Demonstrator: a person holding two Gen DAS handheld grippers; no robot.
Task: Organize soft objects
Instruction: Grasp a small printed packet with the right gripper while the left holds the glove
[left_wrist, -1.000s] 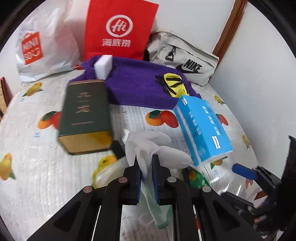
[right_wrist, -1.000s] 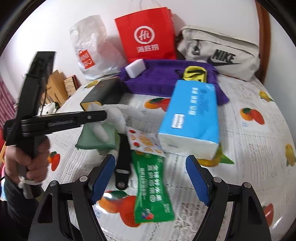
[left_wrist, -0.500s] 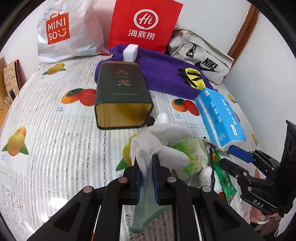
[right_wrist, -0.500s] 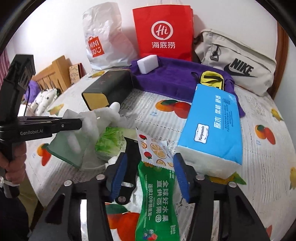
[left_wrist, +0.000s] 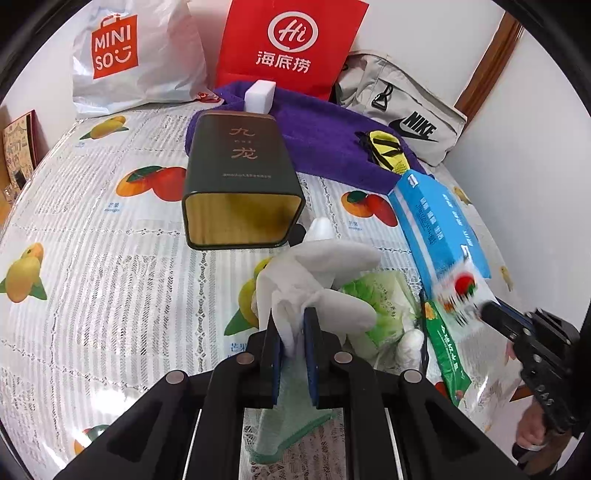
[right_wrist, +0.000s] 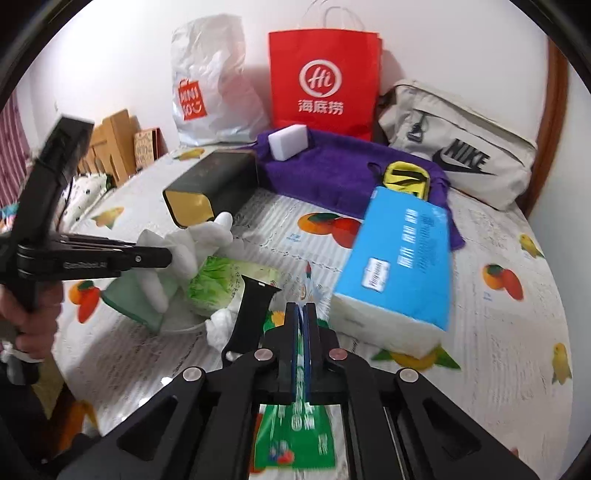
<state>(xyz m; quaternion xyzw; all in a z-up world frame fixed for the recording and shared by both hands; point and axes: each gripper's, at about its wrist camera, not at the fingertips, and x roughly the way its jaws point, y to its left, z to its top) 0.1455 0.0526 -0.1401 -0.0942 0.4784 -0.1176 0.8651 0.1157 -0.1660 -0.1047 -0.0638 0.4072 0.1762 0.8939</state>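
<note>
Your left gripper (left_wrist: 291, 332) is clamped on the white glove (left_wrist: 321, 280), lifted just above the clutter, while your right gripper (right_wrist: 303, 325) pinches the green snack packet (right_wrist: 295, 432), its long axis running back along the jaws toward you.

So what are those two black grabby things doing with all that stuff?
A person is tidying soft things on a fruit-print cloth. The left gripper is pinching a white glove. The right gripper has clamped a green snack packet. A blue tissue pack, a dark green tin and a purple towel lie nearby, not being touched.
</note>
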